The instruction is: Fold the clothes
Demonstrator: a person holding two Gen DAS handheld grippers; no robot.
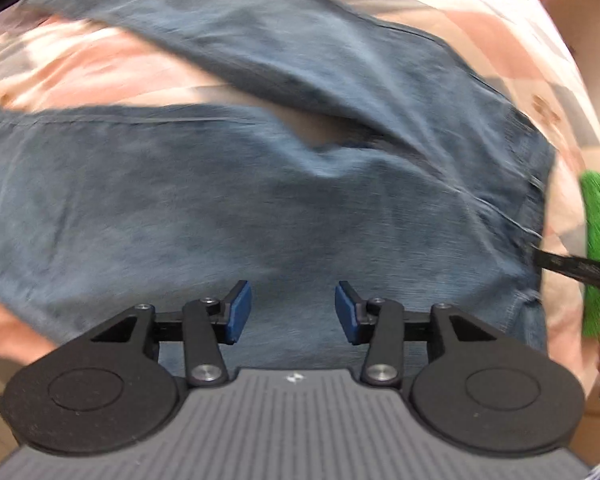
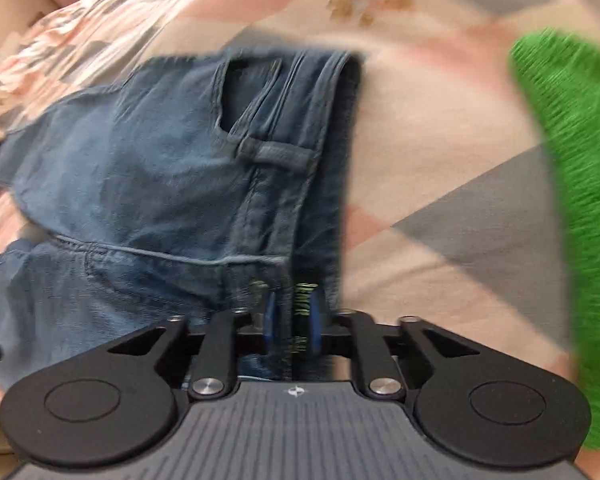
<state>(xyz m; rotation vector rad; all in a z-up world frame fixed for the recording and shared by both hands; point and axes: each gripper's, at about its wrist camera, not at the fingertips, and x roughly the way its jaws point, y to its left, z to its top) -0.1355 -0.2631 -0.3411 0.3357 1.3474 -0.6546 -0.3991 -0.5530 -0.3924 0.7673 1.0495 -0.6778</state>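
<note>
One pair of jeans (image 1: 284, 184) is being spread across the patterned bed cover (image 2: 440, 152), legs apart and no fold made yet. Its waistband (image 2: 324, 184) is being pinched by the right gripper (image 2: 292, 322); the left gripper (image 1: 294, 312) is being held with jaws spread, empty, over the denim mid-frame.

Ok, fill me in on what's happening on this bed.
A person is folding a pair of blue jeans spread on a pink and grey patterned bedspread. The right tongs are shut on the jeans' waistband, near a belt loop. The left tongs hang open above the denim, gripping nothing. A green cloth lies to the right, apart from the jeans.
</note>
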